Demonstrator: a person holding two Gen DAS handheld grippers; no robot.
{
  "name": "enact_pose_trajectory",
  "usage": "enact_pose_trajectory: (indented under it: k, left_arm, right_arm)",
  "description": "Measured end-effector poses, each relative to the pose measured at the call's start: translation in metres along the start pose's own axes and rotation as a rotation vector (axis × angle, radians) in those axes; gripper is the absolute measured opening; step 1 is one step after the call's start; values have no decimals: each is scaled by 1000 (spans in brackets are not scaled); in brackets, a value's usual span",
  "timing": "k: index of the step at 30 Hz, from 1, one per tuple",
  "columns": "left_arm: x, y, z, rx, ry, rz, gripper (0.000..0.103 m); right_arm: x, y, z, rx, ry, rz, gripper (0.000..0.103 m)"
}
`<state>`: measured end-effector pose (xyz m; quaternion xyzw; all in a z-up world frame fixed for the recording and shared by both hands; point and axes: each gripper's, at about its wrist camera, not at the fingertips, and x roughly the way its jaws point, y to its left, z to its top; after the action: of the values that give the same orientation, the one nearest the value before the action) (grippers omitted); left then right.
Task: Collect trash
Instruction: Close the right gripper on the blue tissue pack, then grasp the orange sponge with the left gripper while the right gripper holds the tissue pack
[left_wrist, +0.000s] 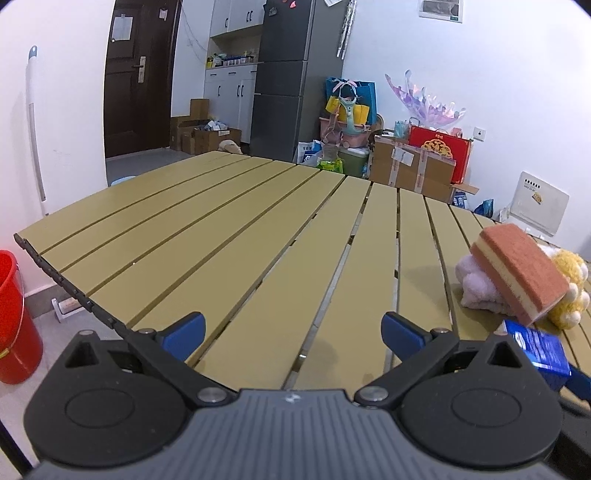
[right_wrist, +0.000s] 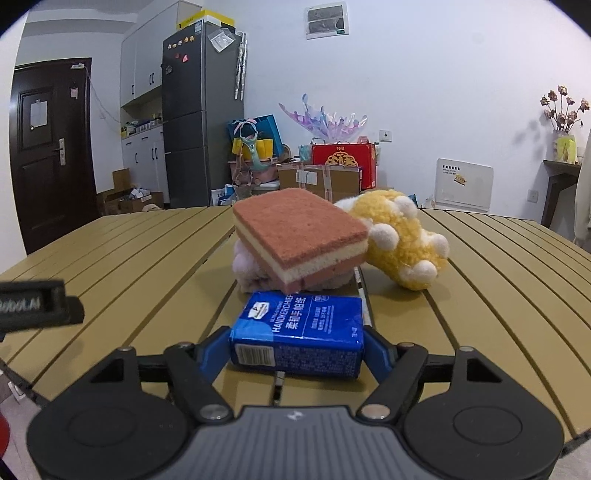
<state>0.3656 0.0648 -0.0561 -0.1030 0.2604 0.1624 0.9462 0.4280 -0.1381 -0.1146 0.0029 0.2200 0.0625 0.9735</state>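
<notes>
A blue pack of paper handkerchiefs (right_wrist: 295, 332) lies on the tan slatted table (right_wrist: 498, 277), and my right gripper (right_wrist: 295, 342) is shut on it, a blue pad pressing on each side. The same pack (left_wrist: 535, 347) shows at the right edge of the left wrist view. Just behind it, a pink-and-cream sponge (right_wrist: 303, 232) leans on a folded pink cloth (right_wrist: 251, 273), with a yellow plush toy (right_wrist: 402, 240) to the right. My left gripper (left_wrist: 293, 325) hangs open over bare slats with nothing between its fingers, left of the pile.
A red bucket (left_wrist: 14, 317) stands on the floor off the table's left edge. Beyond the far edge are cardboard boxes (left_wrist: 410, 166), bags and a grey fridge (left_wrist: 284, 77). The black body of the left gripper (right_wrist: 33, 306) juts in at the left of the right wrist view.
</notes>
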Motion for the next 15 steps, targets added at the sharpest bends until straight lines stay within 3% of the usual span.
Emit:
enact_pose_trajectory:
  k: [15]
  left_arm:
    - [-15,-52,6,-14,-32,-94,103]
  right_arm:
    - [-23,-59,3,46,-36,-96,74]
